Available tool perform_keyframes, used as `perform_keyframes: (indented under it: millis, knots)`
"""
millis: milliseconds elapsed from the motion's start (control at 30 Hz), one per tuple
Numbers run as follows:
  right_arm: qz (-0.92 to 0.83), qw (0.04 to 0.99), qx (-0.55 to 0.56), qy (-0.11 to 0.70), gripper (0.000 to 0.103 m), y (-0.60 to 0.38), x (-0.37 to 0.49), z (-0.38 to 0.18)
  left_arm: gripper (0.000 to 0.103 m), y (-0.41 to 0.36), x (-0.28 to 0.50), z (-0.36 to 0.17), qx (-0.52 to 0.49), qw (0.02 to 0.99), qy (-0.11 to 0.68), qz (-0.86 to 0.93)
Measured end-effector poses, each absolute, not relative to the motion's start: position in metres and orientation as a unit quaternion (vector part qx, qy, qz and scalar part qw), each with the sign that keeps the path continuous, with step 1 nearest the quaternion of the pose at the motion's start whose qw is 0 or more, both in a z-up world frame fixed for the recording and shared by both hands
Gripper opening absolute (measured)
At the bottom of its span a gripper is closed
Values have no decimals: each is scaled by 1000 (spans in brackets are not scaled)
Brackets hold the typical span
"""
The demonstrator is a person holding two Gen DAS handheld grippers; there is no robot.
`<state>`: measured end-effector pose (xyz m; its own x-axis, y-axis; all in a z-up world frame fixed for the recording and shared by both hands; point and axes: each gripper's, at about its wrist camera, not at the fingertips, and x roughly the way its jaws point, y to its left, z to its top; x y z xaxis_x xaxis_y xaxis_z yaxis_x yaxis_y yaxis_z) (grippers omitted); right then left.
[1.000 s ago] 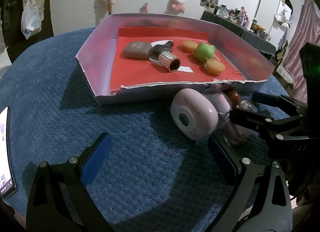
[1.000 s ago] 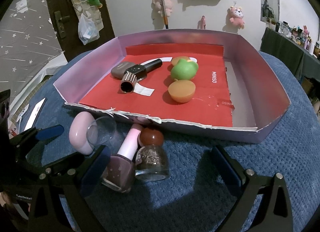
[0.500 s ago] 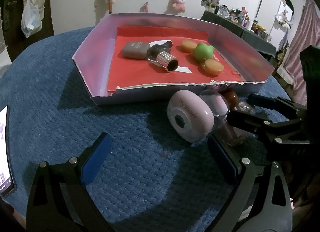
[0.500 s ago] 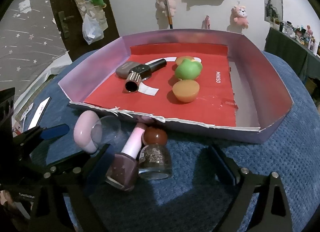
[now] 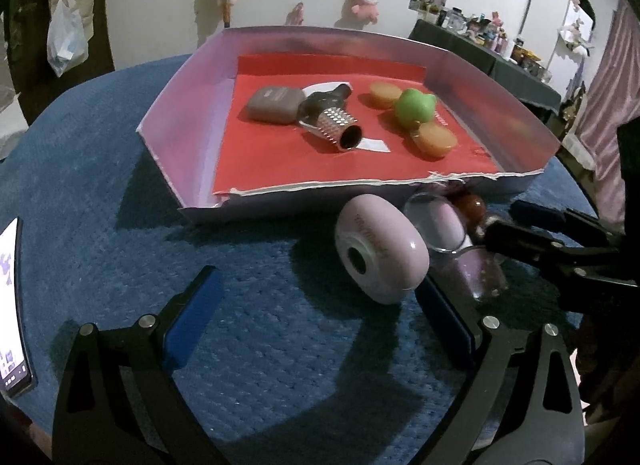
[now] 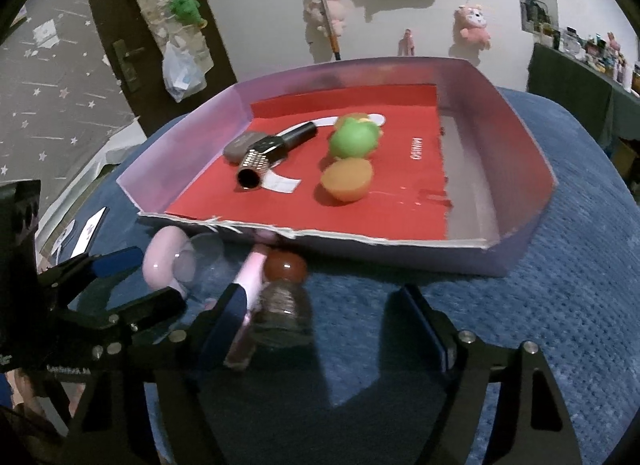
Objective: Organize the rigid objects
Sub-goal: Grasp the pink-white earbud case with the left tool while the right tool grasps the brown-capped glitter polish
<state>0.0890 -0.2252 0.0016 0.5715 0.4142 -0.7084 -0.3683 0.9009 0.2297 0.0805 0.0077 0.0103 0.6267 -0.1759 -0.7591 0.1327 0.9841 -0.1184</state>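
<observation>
The right tool [image 6: 320, 317], jaws just closing but unpressed, is being shown straddling the glitter bottle [image 6: 285, 315] before the tray [image 6: 400, 243]; the left tool [image 5: 320, 317], spread, is being shown empty.

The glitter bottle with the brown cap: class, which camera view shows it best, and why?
The right wrist view. There the glitter bottle stands whole, brown cap to base, between the right hand-held gripper's closing fingers. The left wrist view shows only its cap, behind the pink round case.
</observation>
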Motion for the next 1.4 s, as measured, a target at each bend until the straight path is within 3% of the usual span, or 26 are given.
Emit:
perform_keyframes:
  millis: [167,333,533,667,800,933,1400]
  knots:
    - [230,887,20,400,73,-220,87,3,97,19,82,10,-30,903,424,-66]
    - [229,888,2,398,58,-208,91,3,97,23,86,8,-47,901,426,-62]
    - [233,884,-5,405,57,-212,88,2,95,11,83,4,-13,904,424,-53]
    - [230,886,-29,401,54,-204,83,0,84,12,82,4,-8,907,418,-41]
    - [243,883,-37,401,33,-196,84,1,67,11,78,6,-1,910,413,-44]
    - [242,881,-37,404,33,-195,83,2,51,5,72,8,6,910,410,-57]
    - [254,881,-14,399,33,-203,68,14,51,2,56,21,-7,912,404,-74]
